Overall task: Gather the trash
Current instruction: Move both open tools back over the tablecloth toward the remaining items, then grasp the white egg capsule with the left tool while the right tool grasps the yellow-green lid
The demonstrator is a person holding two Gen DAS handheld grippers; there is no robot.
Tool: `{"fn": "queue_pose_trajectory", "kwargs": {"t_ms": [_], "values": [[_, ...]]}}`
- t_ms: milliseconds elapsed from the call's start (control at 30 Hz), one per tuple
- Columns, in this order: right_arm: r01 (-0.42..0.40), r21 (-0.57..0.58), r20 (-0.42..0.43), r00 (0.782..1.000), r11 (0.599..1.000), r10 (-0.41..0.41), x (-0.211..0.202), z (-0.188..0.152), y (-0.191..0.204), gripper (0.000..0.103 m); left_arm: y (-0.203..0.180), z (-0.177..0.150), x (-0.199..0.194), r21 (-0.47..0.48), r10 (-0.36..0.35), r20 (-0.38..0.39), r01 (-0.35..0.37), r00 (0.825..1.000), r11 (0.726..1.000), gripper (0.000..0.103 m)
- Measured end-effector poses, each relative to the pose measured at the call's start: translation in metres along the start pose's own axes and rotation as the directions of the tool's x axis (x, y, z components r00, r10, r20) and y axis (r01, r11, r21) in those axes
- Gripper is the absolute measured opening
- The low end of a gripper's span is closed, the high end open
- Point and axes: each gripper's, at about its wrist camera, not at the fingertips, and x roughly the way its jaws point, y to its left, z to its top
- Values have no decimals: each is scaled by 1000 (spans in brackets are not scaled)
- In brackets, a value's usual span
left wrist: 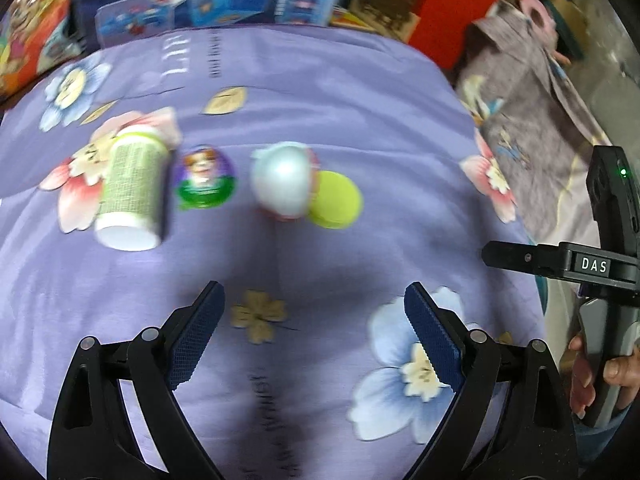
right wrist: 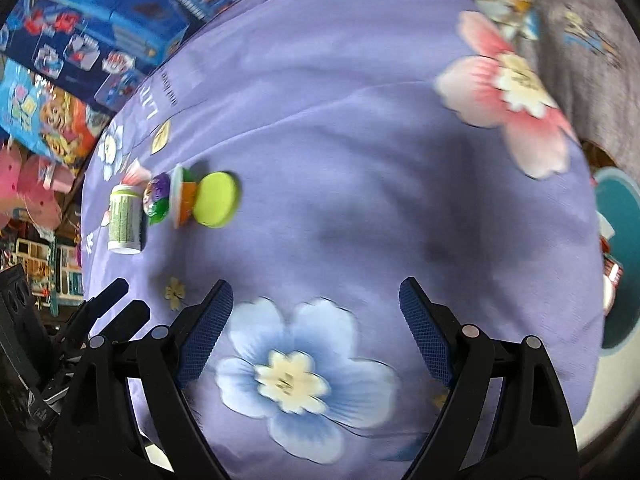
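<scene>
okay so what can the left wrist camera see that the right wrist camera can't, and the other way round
Only the left wrist view shows the right gripper from the side, the hand holding it, and a red box behind the table.

Only the right wrist view shows a teal round thing past the cloth's right edge, and the left gripper's fingers at lower left.

Both show the purple flowered cloth, the row of trash on it: green-labelled bottle, purple and green lid, foil-topped cup, yellow-green lid. Each gripper is open and empty.
</scene>
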Motion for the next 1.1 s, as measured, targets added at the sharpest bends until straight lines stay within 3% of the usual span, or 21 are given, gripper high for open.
{"fn": "queue_pose_trajectory", "kwargs": {"t_ms": [300,533,567,633,833,867,1000,1100], "values": [[-24,-22,-13,1000,999,24,27,30,42,81,36,14,4,-40,-15,15,16,1000,999,91],[-3,69,25,1000,998,1,26,44,15,81,7,38,27,39,-51,9,50,999,998,91],[-2,78,25,1000,997,0,26,45,11,81,5,42,33,42,-51,3,50,999,998,87],[0,94,24,1000,996,-2,26,46,1,81,4,49,44,37,-58,-14,59,998,998,81],[-6,95,21,1000,995,4,32,52,-11,81,8,65,72,-6,-47,-37,46,998,999,81],[-8,95,22,1000,995,6,32,53,-13,81,8,66,76,-7,-46,-44,46,998,999,79],[-7,82,21,1000,997,6,36,54,-13,82,5,64,87,12,-10,-44,11,999,1000,42],[-4,54,20,1000,999,3,38,53,-7,81,7,62,82,14,-25,-41,26,999,1000,41]]}}
